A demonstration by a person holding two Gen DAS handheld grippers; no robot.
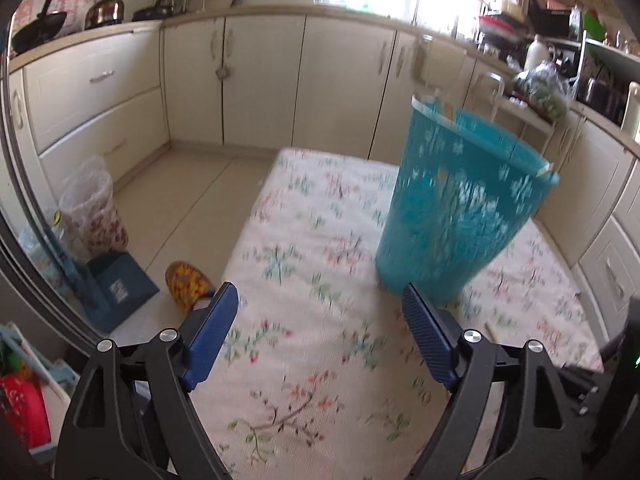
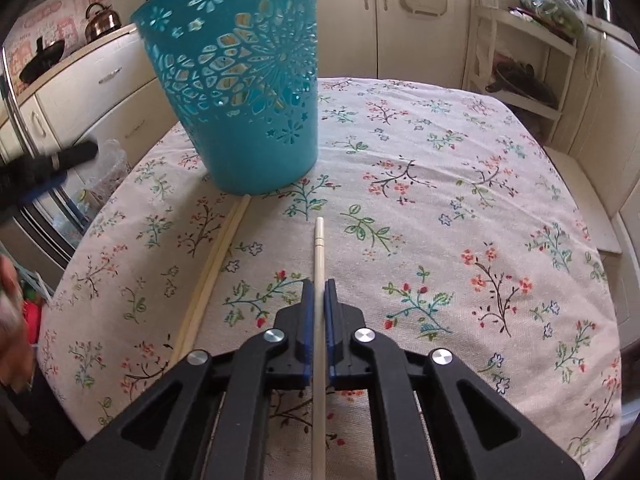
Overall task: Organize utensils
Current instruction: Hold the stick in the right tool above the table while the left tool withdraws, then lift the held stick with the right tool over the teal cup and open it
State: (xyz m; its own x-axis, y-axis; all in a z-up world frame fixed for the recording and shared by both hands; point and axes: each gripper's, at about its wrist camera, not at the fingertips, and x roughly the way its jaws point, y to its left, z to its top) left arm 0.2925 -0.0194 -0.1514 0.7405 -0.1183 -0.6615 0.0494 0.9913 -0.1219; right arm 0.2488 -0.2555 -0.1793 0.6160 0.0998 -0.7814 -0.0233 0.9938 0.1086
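A teal perforated basket (image 2: pixel 248 96) stands upright on the floral tablecloth (image 2: pixel 440 200); it also shows, blurred, in the left wrist view (image 1: pixel 460 200), with pale sticks inside it. My right gripper (image 2: pixel 319 284) is shut on a white chopstick (image 2: pixel 319 248) that points toward the basket, just above the cloth. A pair of wooden chopsticks (image 2: pixel 216 268) lies on the cloth to its left, its far end at the basket's base. My left gripper (image 1: pixel 316 300) is open and empty, above the cloth just left of the basket.
Cream kitchen cabinets (image 1: pixel 260 80) run along the far walls. A white shelf unit (image 2: pixel 520 64) stands behind the table on the right. On the floor to the left are a teal dustpan (image 1: pixel 116 284), a slipper (image 1: pixel 186 280) and a bagged bin (image 1: pixel 94 204).
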